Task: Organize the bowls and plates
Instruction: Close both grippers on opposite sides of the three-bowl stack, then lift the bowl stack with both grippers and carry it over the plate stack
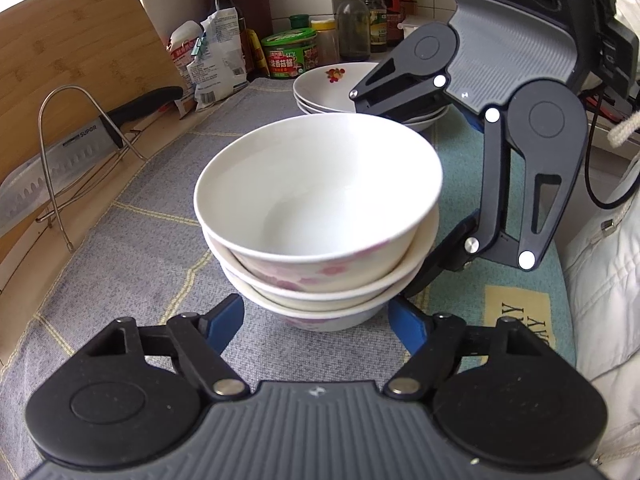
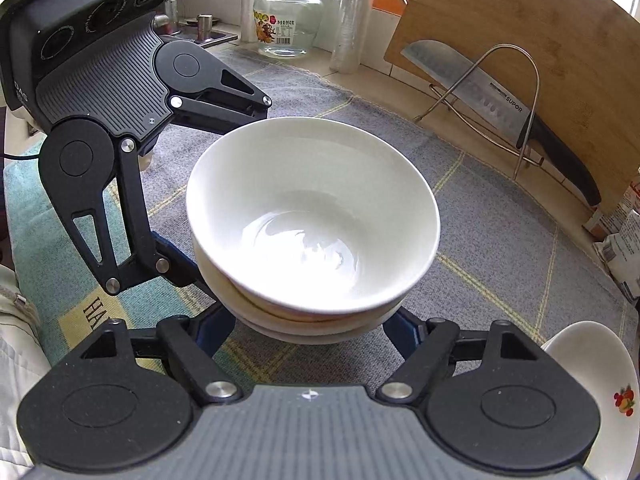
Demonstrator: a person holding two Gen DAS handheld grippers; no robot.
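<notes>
A stack of three white bowls with pink flower prints [image 1: 316, 216] stands on the grey cloth; it fills the middle of the right wrist view [image 2: 312, 220]. My left gripper [image 1: 320, 322] is open, its blue fingers on either side of the bottom bowl's base. My right gripper [image 2: 308, 330] is also open, straddling the stack from the opposite side, and shows in the left wrist view [image 1: 404, 184]. A stack of white plates with a fruit print [image 1: 332, 88] sits behind the bowls, and shows at the lower right of the right wrist view [image 2: 600, 384].
A wire rack [image 1: 76, 156] holds a cleaver [image 1: 52, 160] against a bamboo board [image 1: 72, 60] on the left. Bottles, a green tin [image 1: 290, 54] and food packets [image 1: 216, 60] stand at the back. A glass jar [image 2: 288, 20] stands by the window.
</notes>
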